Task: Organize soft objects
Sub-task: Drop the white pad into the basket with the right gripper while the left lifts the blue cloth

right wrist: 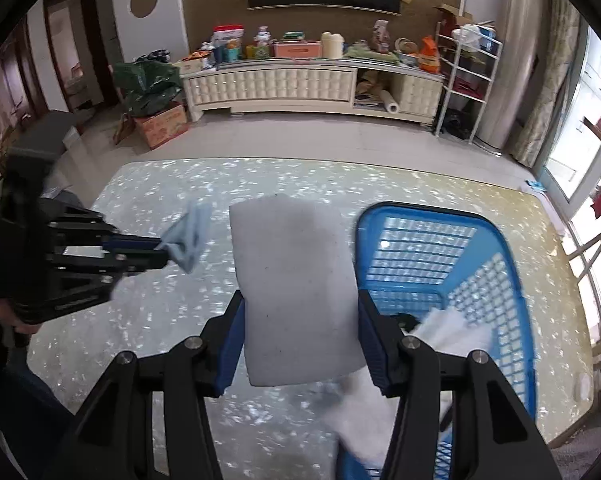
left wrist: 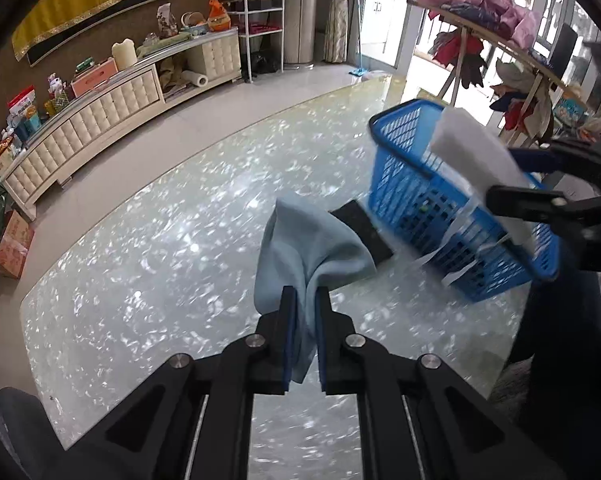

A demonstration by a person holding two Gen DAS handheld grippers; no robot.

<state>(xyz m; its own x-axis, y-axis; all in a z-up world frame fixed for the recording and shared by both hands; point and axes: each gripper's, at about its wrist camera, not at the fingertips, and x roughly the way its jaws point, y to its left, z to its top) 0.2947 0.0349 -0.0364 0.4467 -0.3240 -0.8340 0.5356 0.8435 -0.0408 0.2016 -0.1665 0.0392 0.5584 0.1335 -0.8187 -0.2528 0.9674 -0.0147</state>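
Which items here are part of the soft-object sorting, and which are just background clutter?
In the job:
blue cloth, held by left gripper
white pad, held by right gripper
blue basket
black sponge on table

Lying about:
cabinet
clothes rack
shelf

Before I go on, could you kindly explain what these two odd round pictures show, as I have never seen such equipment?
There is no robot here: a person holds a pair of black tongs in each hand, and each carries a wide-angle camera looking forward along its fingers. One picture is from the left tongs, which are shut on a light blue cloth. The other is from the right tongs, which grip a white foam pad. Each pair also shows in the other's view. Below lies a shiny speckled table with a blue plastic basket on it. Something white hangs over the basket's rim, and a dark flat piece lies beside the basket.
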